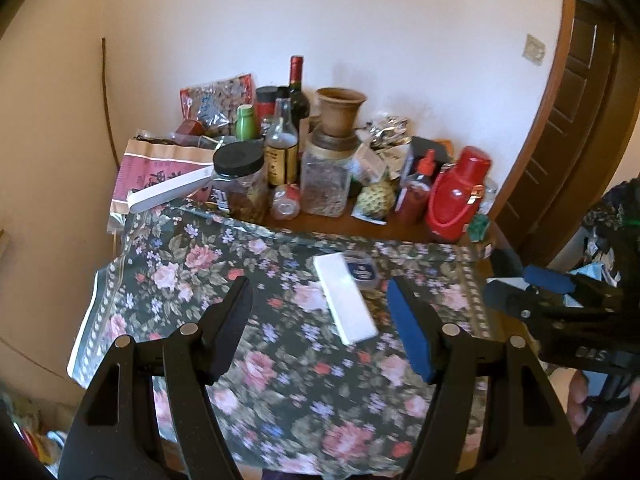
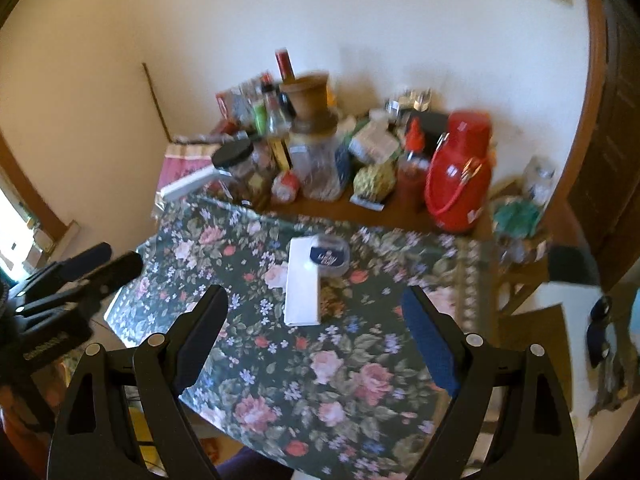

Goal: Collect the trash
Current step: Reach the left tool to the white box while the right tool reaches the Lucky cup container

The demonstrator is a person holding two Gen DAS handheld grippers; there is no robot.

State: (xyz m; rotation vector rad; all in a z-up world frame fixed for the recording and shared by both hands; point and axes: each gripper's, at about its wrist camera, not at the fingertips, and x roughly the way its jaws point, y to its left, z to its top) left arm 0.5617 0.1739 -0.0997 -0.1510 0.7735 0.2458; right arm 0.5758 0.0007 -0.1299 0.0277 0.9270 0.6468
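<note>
Warm, fairly bright daylight lit both views; a blown-out window (image 2: pixel 12 236) showed at the right-wrist view's left edge. Soft shadows fell on the wall (image 1: pixel 360 20) behind the bottles. Fisheye distortion bent the door frame (image 1: pixel 548 92), with black corners. Motion blur smeared the tablecloth (image 1: pixel 280 400) and the red flask (image 2: pixel 456 176).

A flat white rectangular box (image 1: pixel 345 298) lies on the floral cloth near the middle of the frame, its long axis running from upper left to lower right in the left wrist view and nearly vertical in the right wrist view (image 2: pixel 303 281). Touching its upper right corner sits a small clear plastic container with a dark blue label (image 1: pixel 361 269), lid on, lying flat (image 2: pixel 330 255).
</note>
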